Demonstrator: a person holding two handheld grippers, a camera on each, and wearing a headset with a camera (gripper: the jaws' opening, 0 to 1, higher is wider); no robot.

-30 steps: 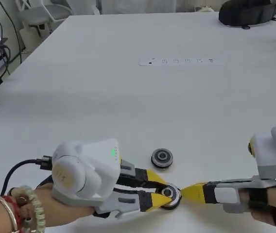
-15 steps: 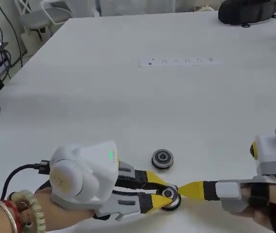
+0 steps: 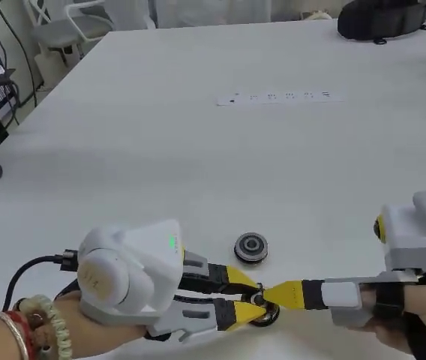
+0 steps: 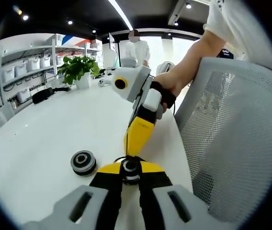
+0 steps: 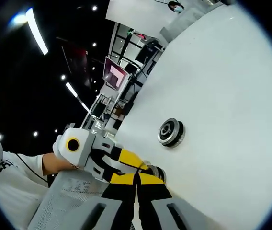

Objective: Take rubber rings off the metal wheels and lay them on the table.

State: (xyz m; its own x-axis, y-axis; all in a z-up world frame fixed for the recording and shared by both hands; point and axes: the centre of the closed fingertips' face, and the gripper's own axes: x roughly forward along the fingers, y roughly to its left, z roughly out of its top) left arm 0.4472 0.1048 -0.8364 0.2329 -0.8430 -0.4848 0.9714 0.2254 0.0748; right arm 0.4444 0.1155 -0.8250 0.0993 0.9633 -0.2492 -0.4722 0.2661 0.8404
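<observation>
left gripper (image 3: 249,296) clamps one metal wheel (image 5: 157,173) near the table (image 3: 198,150) edge, bracing it so the right gripper (image 4: 134,152), jaws nearly together, can pinch its rubber ring (image 4: 122,158) and peel it away. second wheel (image 3: 250,247) lies free just beyond.

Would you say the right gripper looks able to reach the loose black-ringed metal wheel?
Probably yes: the loose black-ringed metal wheel lies open, nothing between it and the right gripper, though its jaws are shut at the other wheel.
</observation>
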